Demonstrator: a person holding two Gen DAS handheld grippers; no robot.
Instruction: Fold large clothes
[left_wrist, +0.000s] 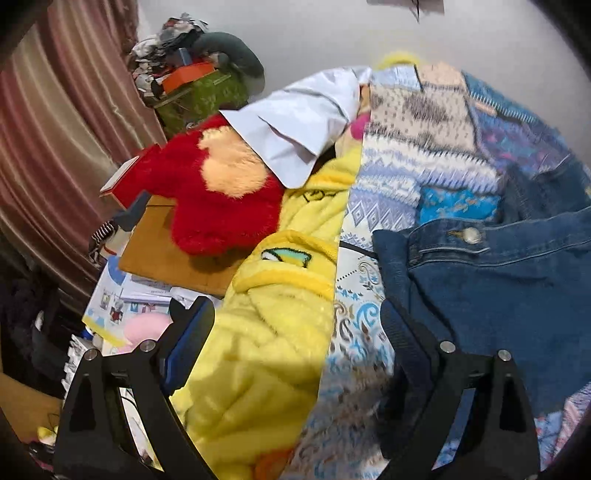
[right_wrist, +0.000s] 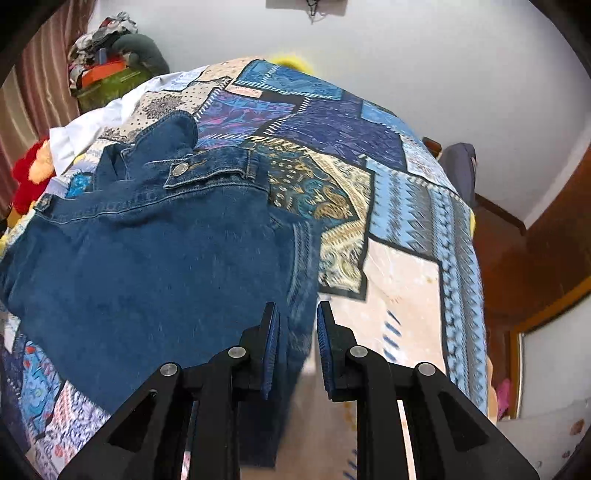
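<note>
A dark blue denim jacket (right_wrist: 147, 258) lies spread on a patchwork bedspread (right_wrist: 406, 258); it also shows in the left wrist view (left_wrist: 498, 295) at the right, with a metal button near its collar. My left gripper (left_wrist: 295, 321) is open wide, over the bed edge; its right finger (left_wrist: 406, 332) is at the jacket's left edge. My right gripper (right_wrist: 297, 321) is partly open with a narrow gap, and the jacket's right edge (right_wrist: 303, 295) lies between and under its fingers. I cannot tell whether it touches the cloth.
A yellow fleece garment (left_wrist: 266, 350), a red plush toy (left_wrist: 207, 199) and a white shirt (left_wrist: 295, 133) lie at the bed's left side. A cluttered heap (left_wrist: 192, 66) and curtain (left_wrist: 55, 129) stand beyond. A wooden door (right_wrist: 554, 240) is right of the bed.
</note>
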